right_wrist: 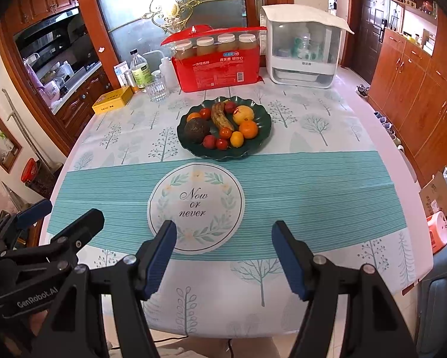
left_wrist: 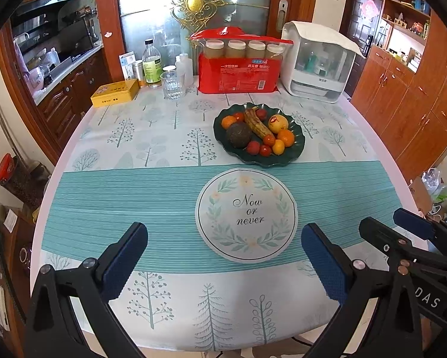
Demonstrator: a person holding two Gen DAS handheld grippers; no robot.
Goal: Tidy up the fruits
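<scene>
Left gripper [left_wrist: 223, 256]: jaws wide, nothing between them; the neighbouring tool's body reads "DAS" in part. Right gripper [right_wrist: 223, 259]: jaws wide, empty; the tool beside it is marked "GenRobot.AI". Both hang over the near edge of the tablecloth [left_wrist: 133, 197], apart from it. The cloth's round emblem [left_wrist: 246, 213] reads "Now or never". Beyond it stands the green plate [left_wrist: 298, 149], holding the fruits [left_wrist: 257, 129]. Behind, a red pack [left_wrist: 238, 74] carries Chinese print, illegible here.
</scene>
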